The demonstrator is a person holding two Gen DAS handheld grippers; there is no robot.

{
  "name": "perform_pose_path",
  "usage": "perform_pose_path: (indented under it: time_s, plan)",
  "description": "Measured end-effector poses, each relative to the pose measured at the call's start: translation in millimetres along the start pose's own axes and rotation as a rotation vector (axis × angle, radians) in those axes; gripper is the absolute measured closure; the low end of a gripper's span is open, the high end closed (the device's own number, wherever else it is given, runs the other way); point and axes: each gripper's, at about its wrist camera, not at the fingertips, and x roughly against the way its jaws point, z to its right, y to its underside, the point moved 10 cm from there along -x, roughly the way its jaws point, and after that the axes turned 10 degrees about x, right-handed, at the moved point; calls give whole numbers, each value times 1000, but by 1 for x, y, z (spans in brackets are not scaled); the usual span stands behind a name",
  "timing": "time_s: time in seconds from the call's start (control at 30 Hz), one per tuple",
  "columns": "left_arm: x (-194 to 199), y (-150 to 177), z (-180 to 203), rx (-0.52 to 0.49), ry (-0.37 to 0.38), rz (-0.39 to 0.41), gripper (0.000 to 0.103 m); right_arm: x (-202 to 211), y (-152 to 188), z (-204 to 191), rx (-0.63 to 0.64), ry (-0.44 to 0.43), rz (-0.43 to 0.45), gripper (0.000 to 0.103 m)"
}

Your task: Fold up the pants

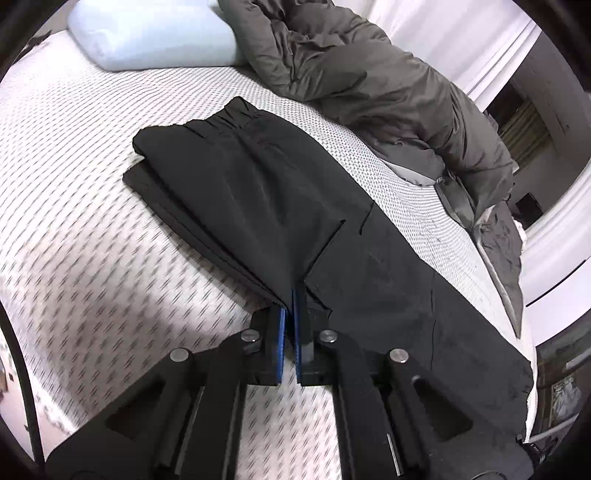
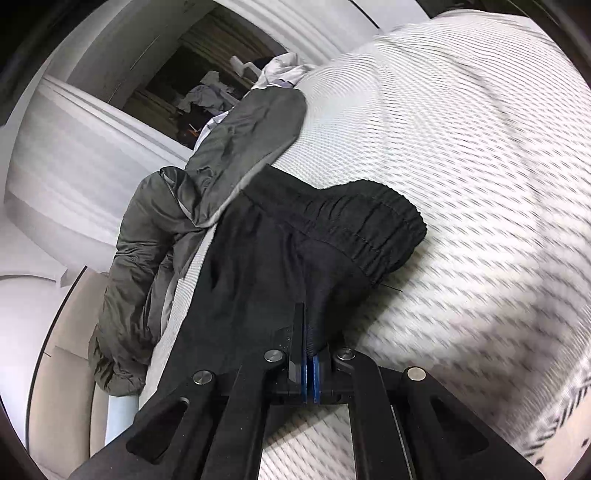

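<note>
White, dot-patterned mattress (image 1: pixel 110 155) fills both views and carries the black pants (image 1: pixel 240 192), which lie folded lengthwise across it with the elastic waistband (image 2: pixel 373 221) at one end. Pale blue pillow (image 1: pixel 155 33) sits at the head of the bed; a crumpled grey duvet (image 1: pixel 369 85) runs along the far edge and hangs over the side. White walls and a dark opening with heaped clothes (image 2: pixel 207 92) lie beyond. Left gripper (image 1: pixel 291 295) has its blue pads pressed together on a fold of the pants near their middle. Right gripper (image 2: pixel 309 332) is likewise pinched on pants fabric just below the waistband. Mattress near the lens is smeared by motion blur. The pants' far end is cut off by the frame edge, and the contents of the dark opening are too small to identify.
</note>
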Motion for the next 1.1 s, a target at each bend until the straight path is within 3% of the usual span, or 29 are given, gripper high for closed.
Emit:
perform_pose_path:
  time_s: [0.1,0.17,0.2,0.23,0.3,0.33,0.4,0.47,0.53,0.67,0.73,0.9,1.0,1.1]
  plan:
    - [9,10,-16,-15,-18,-17,99,6,10,12,5,35,-36,98]
    - [16,9,-13,-31,-5,0,97,7,9,17,18,98,-52,86]
    - [22,8,-10,-54,-6,17,86,9,7,20,29,142,-43,75]
    - [27,6,-8,-67,-10,35,65,15,4,22,24,174,-17,69]
    - [43,1,-6,-54,10,92,43,26,-4,23,34,245,43,64]
    - [50,-1,-4,-51,25,118,36,31,-7,21,52,264,61,63]
    - [62,-2,6,-76,55,150,34,42,-14,-2,194,299,105,57]
    - [67,7,25,-121,130,127,26,46,-13,-41,408,292,132,40]
    - [63,25,49,-189,193,76,22,42,-4,-72,530,239,154,18]
    - [36,84,102,-448,174,-16,16,-7,47,-140,750,115,-5,15]
    - [21,116,130,-578,157,-34,0,-38,80,-169,859,84,-108,15]
    - [-13,219,181,-764,198,-231,1,-90,149,-226,1005,-69,-289,15]
    - [-20,273,196,-929,210,-297,1,-111,175,-229,1115,-50,-372,15]
    - [-18,288,186,-998,193,-295,1,-110,163,-213,1155,19,-372,15]
